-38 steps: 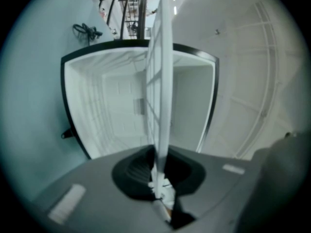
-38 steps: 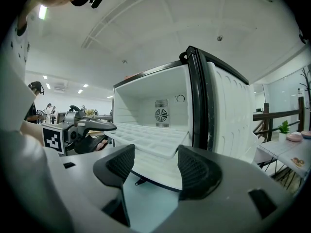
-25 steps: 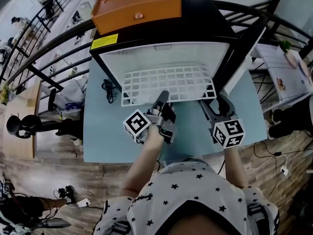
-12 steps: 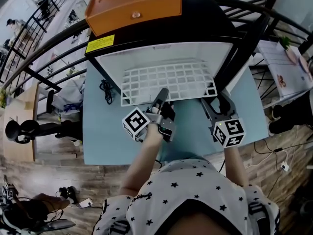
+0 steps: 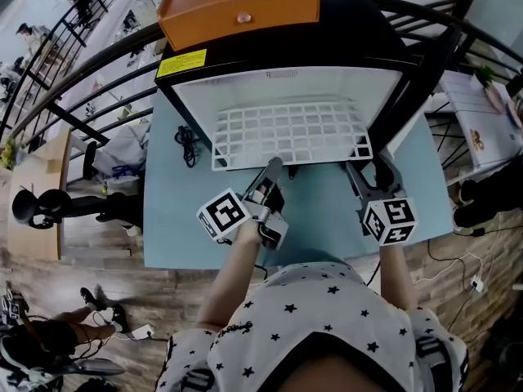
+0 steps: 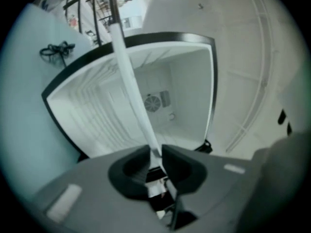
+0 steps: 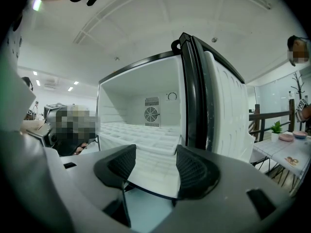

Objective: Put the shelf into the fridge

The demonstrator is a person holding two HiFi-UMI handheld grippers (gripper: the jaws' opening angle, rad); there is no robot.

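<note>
The white wire shelf (image 5: 290, 133) lies flat in the mouth of the open black fridge (image 5: 359, 31), its front edge sticking out over the table. My left gripper (image 5: 270, 170) is shut on that front edge. In the left gripper view the shelf (image 6: 130, 79) runs edge-on as a white bar from the left gripper (image 6: 154, 154) into the white interior. My right gripper (image 5: 372, 171) is open just off the shelf's front right corner, holding nothing. In the right gripper view the shelf (image 7: 141, 132) shows beyond the right gripper (image 7: 155, 165).
An orange box (image 5: 237, 6) sits on top of the fridge. The fridge door (image 7: 218, 106) stands open at the right. A coiled black cable (image 5: 186, 141) lies on the light blue table (image 5: 180, 219) to the left. Black railings run behind.
Hardly anything has moved: both grippers and the shelf keep their places. The head view has shifted slightly, and the left gripper's marker cube sits a little lower.
</note>
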